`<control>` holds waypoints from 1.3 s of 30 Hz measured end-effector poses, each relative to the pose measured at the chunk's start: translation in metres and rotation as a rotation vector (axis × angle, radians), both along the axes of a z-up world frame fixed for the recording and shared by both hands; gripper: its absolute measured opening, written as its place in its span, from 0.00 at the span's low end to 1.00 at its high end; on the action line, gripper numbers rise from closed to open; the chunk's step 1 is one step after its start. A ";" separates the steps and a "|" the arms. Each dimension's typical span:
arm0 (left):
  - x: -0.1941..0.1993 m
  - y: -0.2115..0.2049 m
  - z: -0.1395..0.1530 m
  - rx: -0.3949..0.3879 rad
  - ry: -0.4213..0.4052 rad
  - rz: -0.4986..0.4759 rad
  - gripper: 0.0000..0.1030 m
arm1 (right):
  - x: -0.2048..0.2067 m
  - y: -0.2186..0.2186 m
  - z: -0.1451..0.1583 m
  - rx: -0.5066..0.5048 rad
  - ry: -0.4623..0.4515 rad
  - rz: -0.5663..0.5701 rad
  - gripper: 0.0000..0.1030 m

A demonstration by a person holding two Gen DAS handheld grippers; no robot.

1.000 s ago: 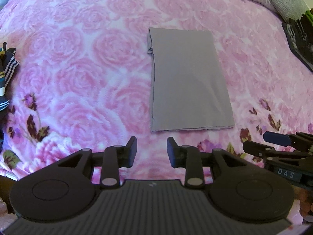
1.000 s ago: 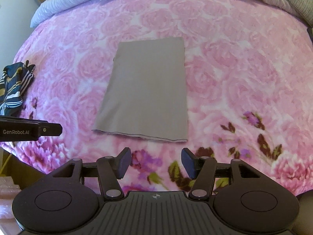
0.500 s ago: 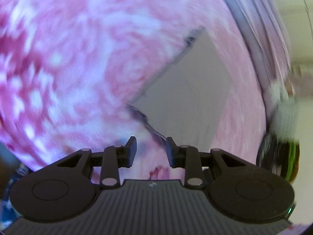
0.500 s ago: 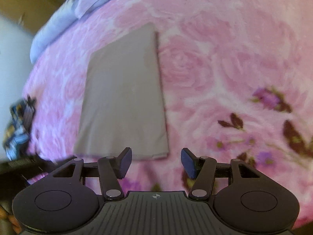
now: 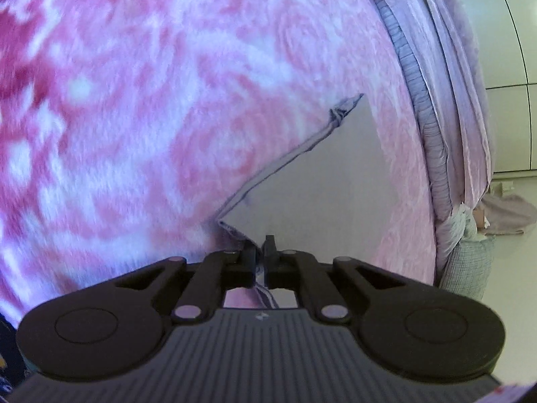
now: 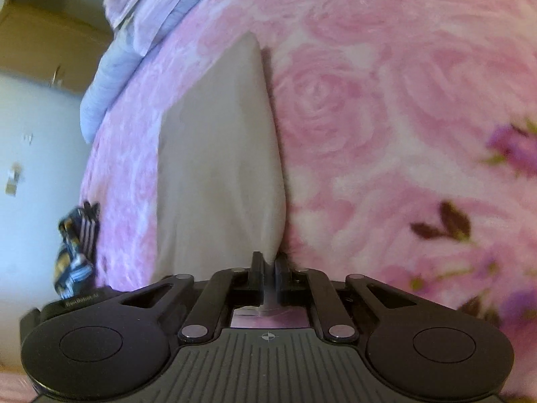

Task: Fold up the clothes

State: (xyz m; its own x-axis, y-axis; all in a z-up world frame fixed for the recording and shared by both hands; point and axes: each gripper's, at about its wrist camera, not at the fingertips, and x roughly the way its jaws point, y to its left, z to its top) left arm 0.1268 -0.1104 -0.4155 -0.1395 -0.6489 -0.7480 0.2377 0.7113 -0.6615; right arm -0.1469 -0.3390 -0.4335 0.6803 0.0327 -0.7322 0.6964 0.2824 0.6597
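**Both grippers pinching the near edge of the folded cloth**

On the pink rose-print bedspread (image 5: 141,107) lies the grey folded cloth (image 5: 322,181), a flat oblong running away from both cameras toward the head of the bed.

Left wrist view: the left gripper (image 5: 261,252) has its two fingers pressed together on the cloth's near left corner. A sliver of hemmed fabric shows between the fingers and hangs out below them. The left edge of the cloth runs diagonally up and away, with layered hems visible and a small crumple at the far corner. Beyond the cloth, lilac bedding (image 5: 446,107) is stacked along the bed edge. Bedspread is motion-blurred on the left side of this view.

Right wrist view: the right gripper (image 6: 267,263) is likewise closed, pinching the cloth's near right corner; the fabric (image 6: 218,154) rises slightly into the pinch and forms a soft ridge along its right edge. Remainder of the cloth rests flat on the bedspread (image 6: 386,117). A striped dark garment (image 6: 75,252) sits bunched at the left edge of the bed, well apart from the cloth. Part of the left gripper's body shows just below it.
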 end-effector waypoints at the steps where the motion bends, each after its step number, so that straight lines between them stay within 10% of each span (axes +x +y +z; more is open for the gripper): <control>1: 0.003 -0.002 0.005 -0.003 -0.021 -0.024 0.01 | -0.001 0.003 0.002 0.001 -0.001 -0.012 0.01; 11: 0.068 0.014 0.033 0.062 -0.253 -0.219 0.02 | 0.031 0.092 0.002 0.208 -0.071 -0.041 0.01; 22: 0.049 0.074 0.037 0.093 -0.116 -0.194 0.20 | 0.013 0.032 0.041 0.058 0.128 0.060 0.38; 27: -0.012 0.089 0.031 0.061 0.046 -0.045 0.20 | 0.002 -0.028 0.047 0.017 0.130 0.088 0.38; 39: -0.105 0.104 0.001 -0.032 0.141 0.538 0.32 | 0.038 -0.126 0.008 0.134 0.026 0.312 0.38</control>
